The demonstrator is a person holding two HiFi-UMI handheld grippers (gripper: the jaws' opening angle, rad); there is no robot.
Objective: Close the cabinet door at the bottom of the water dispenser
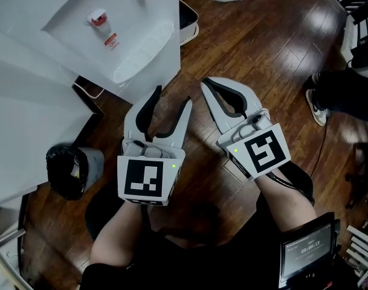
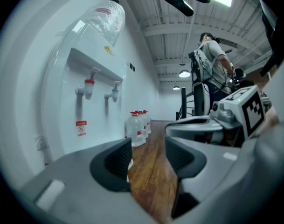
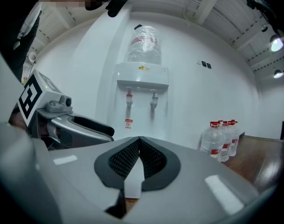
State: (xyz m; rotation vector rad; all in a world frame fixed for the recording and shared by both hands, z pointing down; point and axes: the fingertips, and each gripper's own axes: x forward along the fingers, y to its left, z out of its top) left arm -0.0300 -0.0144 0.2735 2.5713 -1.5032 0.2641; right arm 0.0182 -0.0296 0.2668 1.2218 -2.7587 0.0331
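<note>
The floor (image 1: 262,53) is dark, glossy wood planking; the walls are white, and the left gripper view shows a ceiling with exposed beams and round lamps. The water dispenser (image 1: 111,35) occupies the upper left of the head view, seen from above, with its red tap (image 1: 99,20) and drip tray (image 1: 141,53). A black-lined bin (image 1: 72,171) stands at the left edge, beside a white panel (image 1: 26,144). Whether this panel is the cabinet door cannot be determined. In both gripper views the grippers' own bodies mask the dispenser's base, so the cabinet door is not visible there. The left gripper (image 1: 173,96) is at centre frame with its jaws apart and nothing between them. The right gripper (image 1: 209,84), just beside it, has its jaws closed together and holds nothing. Only the right gripper view shows the inverted bottle (image 3: 142,43) on top of the dispenser, facing it head-on. The floor bottles (image 3: 221,139) stand to the dispenser's right against the wall. Only the left gripper view shows a standing person (image 2: 211,64) at upper right.
</note>
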